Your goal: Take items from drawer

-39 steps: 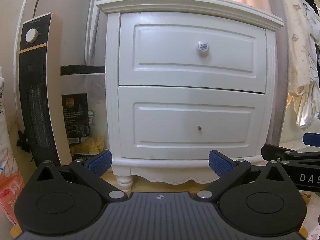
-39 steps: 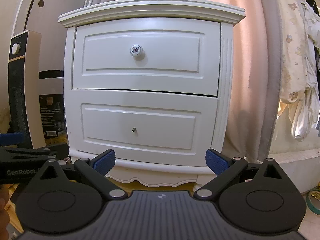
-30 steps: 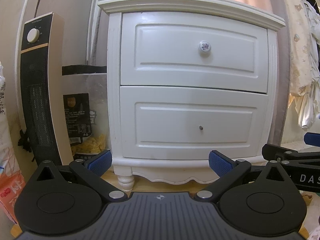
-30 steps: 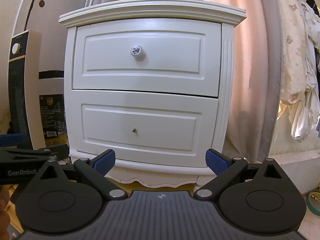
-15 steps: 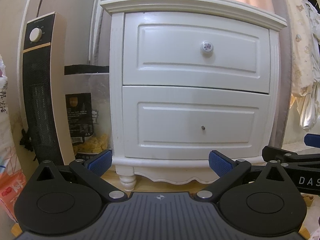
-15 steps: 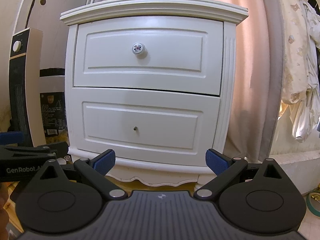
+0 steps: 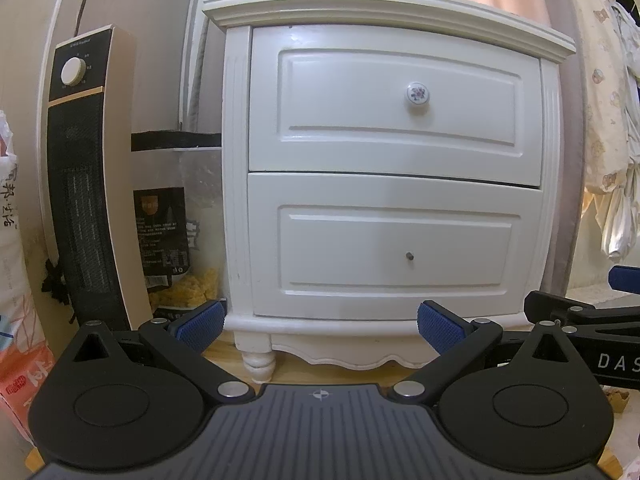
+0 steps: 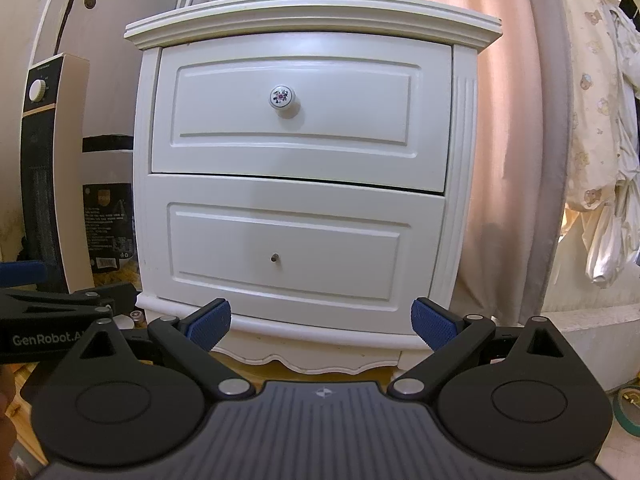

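Both claws, left [image 7: 320, 326] and right [image 8: 321, 324], hang released and empty, low before the nightstand [image 8: 464, 128], which has drawn slightly nearer and swung a little across both views over the last second. By my reading the approach is only starting and no drawer is touched yet. The top drawer [image 8: 300, 160], white with a flowered knob [image 8: 283, 96], sits shut under the nightstand's top edge, the lower drawer [image 8: 288, 284] with its bare peg [image 8: 274, 257] shut beneath it.
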Demonstrator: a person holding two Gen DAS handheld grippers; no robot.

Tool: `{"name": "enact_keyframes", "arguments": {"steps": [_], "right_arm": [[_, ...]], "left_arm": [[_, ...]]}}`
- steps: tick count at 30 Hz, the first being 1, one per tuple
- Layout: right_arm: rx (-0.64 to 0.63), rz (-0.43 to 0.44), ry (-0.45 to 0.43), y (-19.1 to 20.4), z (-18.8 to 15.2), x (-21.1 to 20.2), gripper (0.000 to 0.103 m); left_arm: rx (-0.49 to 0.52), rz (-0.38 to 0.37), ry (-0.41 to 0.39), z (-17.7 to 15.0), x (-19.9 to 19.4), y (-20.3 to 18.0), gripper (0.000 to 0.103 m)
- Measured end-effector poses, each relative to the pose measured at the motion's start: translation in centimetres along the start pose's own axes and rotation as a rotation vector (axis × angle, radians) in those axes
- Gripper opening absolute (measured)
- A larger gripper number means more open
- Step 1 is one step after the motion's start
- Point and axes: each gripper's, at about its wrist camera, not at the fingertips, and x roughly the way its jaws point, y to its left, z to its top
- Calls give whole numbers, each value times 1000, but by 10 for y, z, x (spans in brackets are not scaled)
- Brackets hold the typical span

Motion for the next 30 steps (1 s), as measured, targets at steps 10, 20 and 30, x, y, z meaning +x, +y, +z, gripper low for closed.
{"name": "enact_keyframes", "arguments": {"steps": [10, 20, 30], "right_arm": [[2, -3, 1, 1, 1, 0, 103], [-1, -8, 1, 1, 1, 1, 103], [-4, -17, -1, -1, 1, 1, 103]], "left_arm": [[2, -1, -3, -2, -1, -1, 103], [1, 4, -6, -1, -1, -3, 103], [9, 7, -10, -1, 0, -8, 103]]}}
